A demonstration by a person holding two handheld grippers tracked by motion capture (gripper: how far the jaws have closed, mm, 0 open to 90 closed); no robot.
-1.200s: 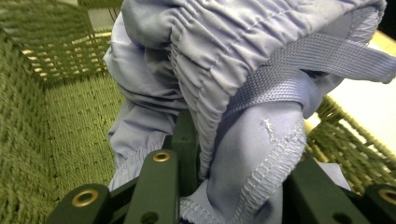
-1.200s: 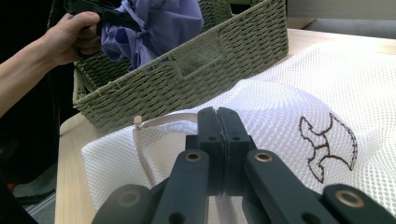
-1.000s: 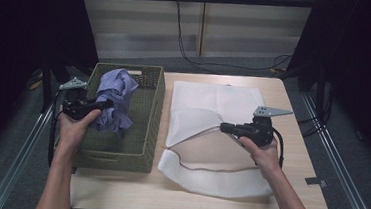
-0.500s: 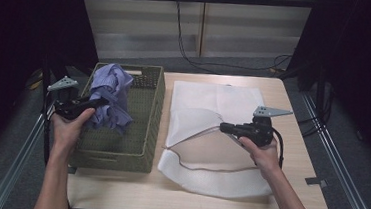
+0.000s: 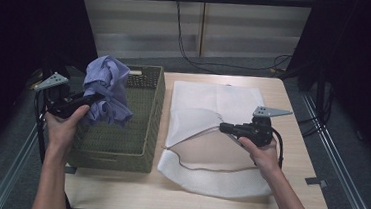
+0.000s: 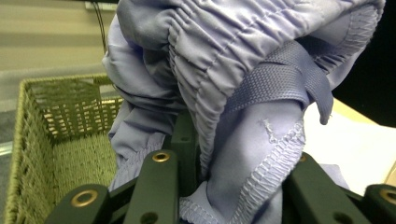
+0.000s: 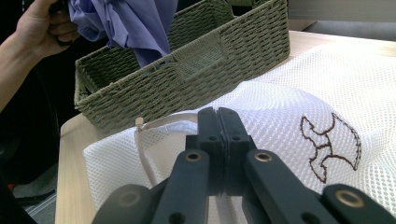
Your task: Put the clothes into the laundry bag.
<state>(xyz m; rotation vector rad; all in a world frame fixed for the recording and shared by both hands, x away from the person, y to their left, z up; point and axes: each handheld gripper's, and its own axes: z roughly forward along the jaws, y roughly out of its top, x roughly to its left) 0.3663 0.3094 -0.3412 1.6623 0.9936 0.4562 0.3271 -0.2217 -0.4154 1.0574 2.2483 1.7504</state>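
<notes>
Left gripper [image 5: 89, 98]: pinching purple garment [image 5: 107, 86] above basket [image 5: 146, 131], left table edge.
Right gripper [image 5: 223, 128]: jaws pressed on mesh bag [image 5: 207, 179] rim, holding it open.

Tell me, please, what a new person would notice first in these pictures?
First, the bunched lilac garment, gripped by the left gripper and hanging above the left side of the green woven basket. Next, the white mesh bag, spread on the table to the right of the basket. The right gripper has its jaws closed at the bag's opened edge.
</notes>
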